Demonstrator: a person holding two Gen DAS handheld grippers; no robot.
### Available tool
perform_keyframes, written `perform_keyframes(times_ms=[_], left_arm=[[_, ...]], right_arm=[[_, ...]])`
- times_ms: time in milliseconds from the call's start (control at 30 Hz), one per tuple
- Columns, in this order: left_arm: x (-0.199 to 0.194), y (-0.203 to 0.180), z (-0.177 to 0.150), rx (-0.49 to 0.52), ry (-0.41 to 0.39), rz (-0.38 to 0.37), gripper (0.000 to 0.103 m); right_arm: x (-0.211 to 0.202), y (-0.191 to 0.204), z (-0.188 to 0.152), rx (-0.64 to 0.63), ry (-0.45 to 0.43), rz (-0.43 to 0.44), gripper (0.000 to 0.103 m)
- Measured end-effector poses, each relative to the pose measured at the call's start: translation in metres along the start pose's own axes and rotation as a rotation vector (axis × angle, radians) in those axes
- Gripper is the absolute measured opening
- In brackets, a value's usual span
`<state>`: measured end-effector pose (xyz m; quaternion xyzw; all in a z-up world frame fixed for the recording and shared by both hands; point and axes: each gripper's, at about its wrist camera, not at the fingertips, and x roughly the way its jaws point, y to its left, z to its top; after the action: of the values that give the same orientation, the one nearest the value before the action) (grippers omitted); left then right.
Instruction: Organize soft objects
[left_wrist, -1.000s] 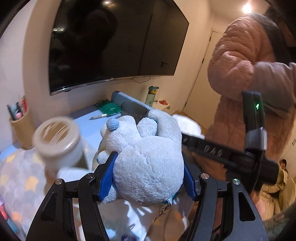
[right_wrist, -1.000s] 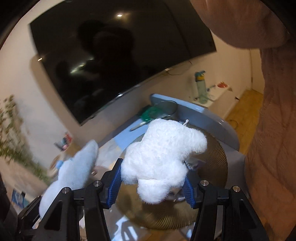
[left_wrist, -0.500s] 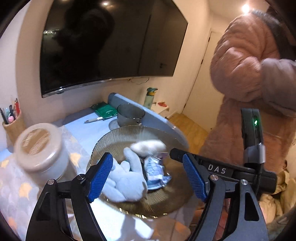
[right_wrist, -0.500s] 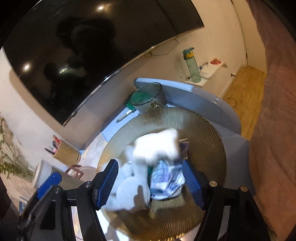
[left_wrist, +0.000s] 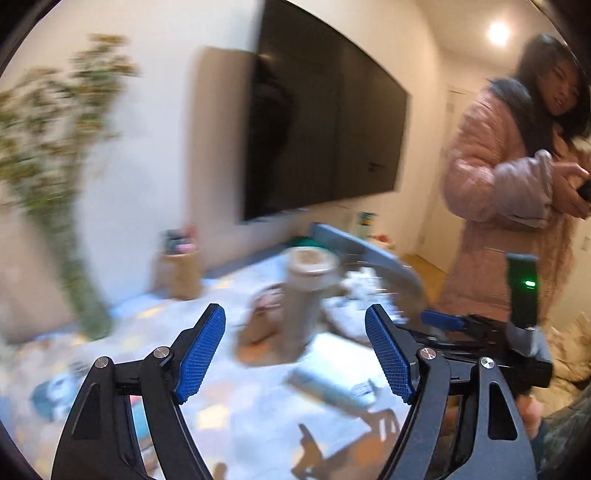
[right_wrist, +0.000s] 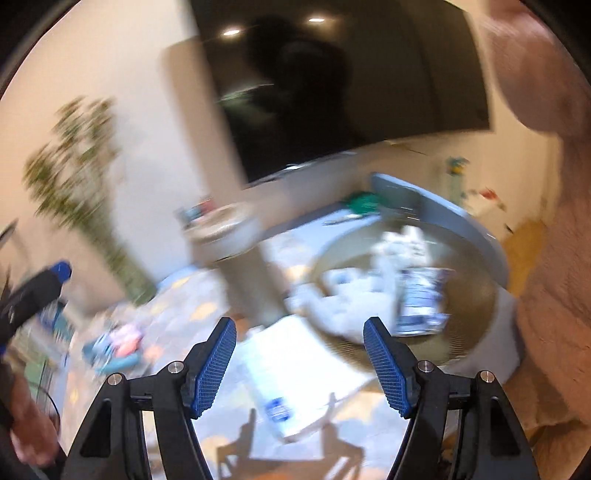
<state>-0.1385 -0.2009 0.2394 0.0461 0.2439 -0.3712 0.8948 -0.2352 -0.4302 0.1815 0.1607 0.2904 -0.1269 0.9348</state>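
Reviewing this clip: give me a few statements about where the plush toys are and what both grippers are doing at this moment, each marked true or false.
1. The left gripper holds a plush toy. False: nothing is between its pads; its jaws stand apart.
2. The right gripper is empty and open. True.
3. White plush toys lie on the round gold tray. True.
4. A crumpled blue-and-white packet lies on the tray beside the toys. True.
5. The tray is empty. False: it holds the toys and the packet.
6. The lidded jar lies on its side. False: it stands upright on the table.
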Motion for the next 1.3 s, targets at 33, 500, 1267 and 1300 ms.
perform_keyframes(times_ms=[33, 500, 1267, 1300], left_arm=[[-0.012, 0.014, -0.005, -0.018, -0.01, 0.045, 0.077], [-0.037, 0.193, -0.144, -0.33, 0.086, 0.512, 0.086], [-0.015, 0.263, -0.223, -0.567, 0.165, 0.478, 0.086], [-0.016, 0.265, -0.22, -0.566, 0.171, 0.477, 0.086]], right_arm=[[-0.001, 0.015, -0.002, -0.029, -0.001, 0.02, 0.07], [0.081, 0.189, -0.057, -0.293, 0.083, 0.164, 0.07], [0.174, 0.168, -0.106, -0.132, 0.203, 0.284, 0.07], [0.172, 0.17, -0.106, -0.138, 0.209, 0.282, 0.07]])
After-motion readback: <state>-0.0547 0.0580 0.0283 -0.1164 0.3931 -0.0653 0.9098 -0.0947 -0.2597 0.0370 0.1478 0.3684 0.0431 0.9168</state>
